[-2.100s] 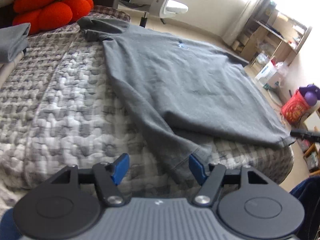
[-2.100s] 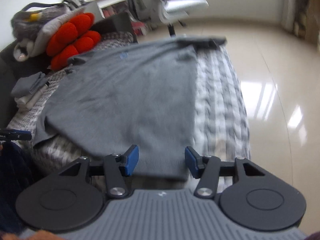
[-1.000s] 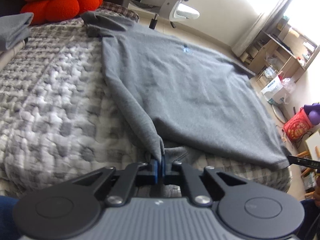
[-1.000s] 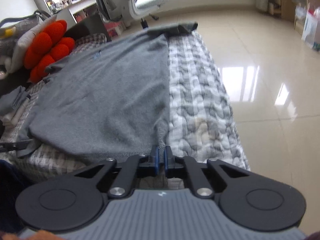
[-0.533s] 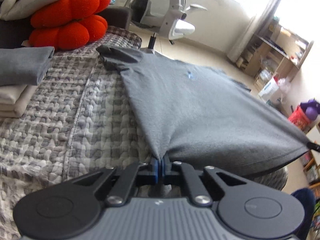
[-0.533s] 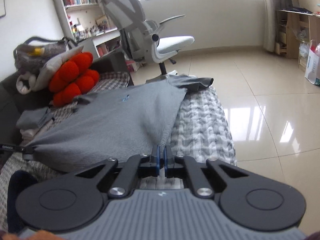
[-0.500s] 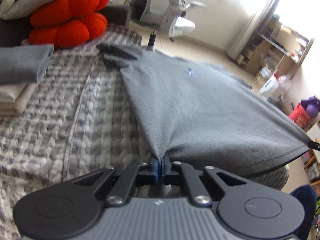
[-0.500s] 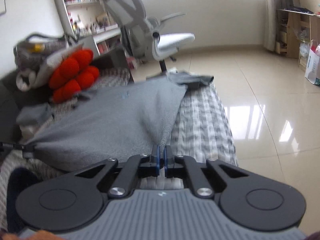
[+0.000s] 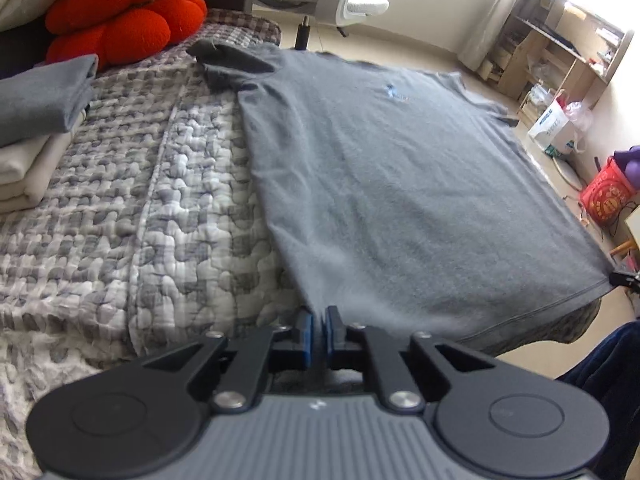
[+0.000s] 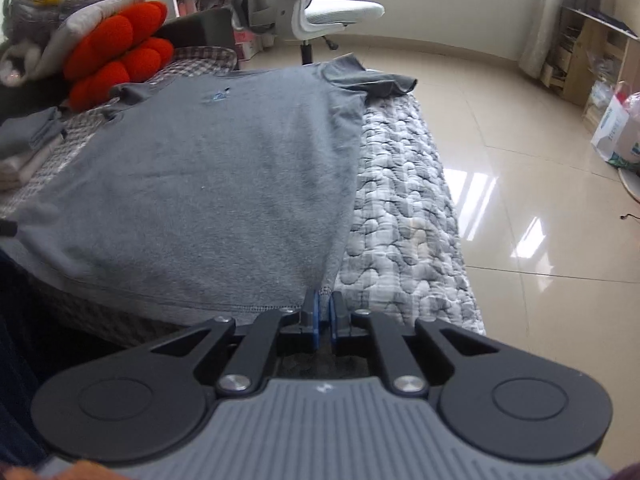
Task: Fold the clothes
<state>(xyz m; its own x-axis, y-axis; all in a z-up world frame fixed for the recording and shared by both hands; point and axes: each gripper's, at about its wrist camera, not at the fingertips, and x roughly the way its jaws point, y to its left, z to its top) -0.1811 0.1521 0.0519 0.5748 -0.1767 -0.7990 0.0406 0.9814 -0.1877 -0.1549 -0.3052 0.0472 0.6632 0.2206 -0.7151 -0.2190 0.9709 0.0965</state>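
Ahead-left of the left gripper bare quilt lies open up to folded clothes and an orange cushion.

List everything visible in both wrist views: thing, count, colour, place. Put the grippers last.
T-shirt: one, grey with a small blue chest logo, spread flat on the bed, hem nearest the cameras.
Quilt: one, grey and white, covering the bed.
Folded clothes: one stack, grey on cream, at the bed's left edge.
Cushion: one, orange-red, lobed, at the bed's far end.
Office chair: one, white, on the floor beyond the bed.
Shelving: wooden, by the window.
Red bag: one, on the floor.
Left gripper: black with blue pads, shut on the hem's left corner.
Right gripper: same, shut on the hem's right corner.
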